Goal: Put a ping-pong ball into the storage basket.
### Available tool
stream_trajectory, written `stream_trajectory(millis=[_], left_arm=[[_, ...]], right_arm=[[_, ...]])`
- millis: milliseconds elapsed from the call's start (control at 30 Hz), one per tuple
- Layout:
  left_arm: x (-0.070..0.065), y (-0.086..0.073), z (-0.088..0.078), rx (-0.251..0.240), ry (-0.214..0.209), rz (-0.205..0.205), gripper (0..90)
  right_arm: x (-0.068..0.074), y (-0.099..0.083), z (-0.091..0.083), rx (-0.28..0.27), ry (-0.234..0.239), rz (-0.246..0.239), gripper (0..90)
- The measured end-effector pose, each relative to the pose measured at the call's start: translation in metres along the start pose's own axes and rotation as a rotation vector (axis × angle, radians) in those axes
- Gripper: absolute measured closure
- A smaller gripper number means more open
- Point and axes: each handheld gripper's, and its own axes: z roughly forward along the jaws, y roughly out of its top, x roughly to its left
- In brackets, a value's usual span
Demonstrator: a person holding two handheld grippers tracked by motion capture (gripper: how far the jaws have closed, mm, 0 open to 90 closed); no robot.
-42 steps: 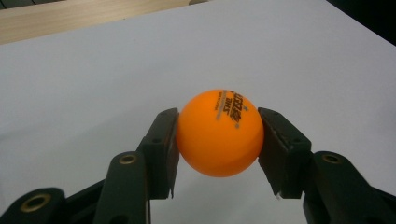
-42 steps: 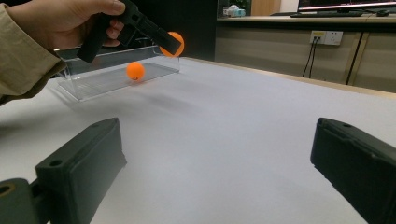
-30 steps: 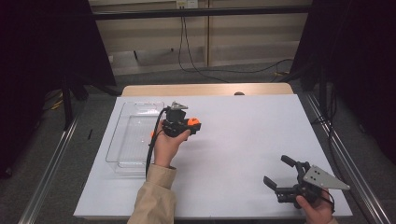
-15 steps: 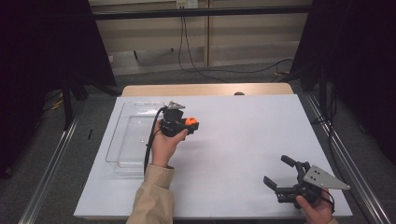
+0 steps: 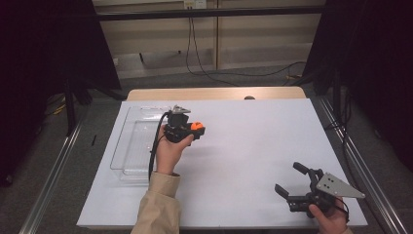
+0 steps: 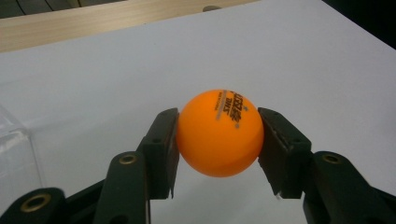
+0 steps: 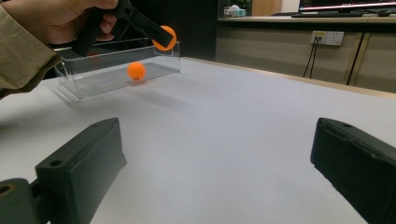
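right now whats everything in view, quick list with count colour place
ball in the left tool: 1, orange, clamped between the jaws above the sheet
ball in the tray: 1, orange, on the tray floor
tray: 1, clear plastic, left part of the sheet
sheet: 1, white, covers the table
table edge: 1, light wood, far side
left tool: 1, black, beside the tray
right tool: 1, black, jaws apart, near right corner

Surface [image 5: 253, 146] wide open across middle and right. Clear tray [image 5: 127, 146] walls block the left edge, one orange ball [image 7: 136, 71] inside; left gripper [image 5: 191, 130] hangs just beside its right wall.
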Motion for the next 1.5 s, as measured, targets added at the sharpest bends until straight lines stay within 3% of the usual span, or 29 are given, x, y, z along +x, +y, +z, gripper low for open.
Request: stream_trajectory(millis=[1500], left_arm=[[0.015,-0.001,-0.016,-0.023,0.035,-0.009,51.0]], right_arm=[[0.000,0.000,0.000,0.000,0.002,-0.003,2.1]])
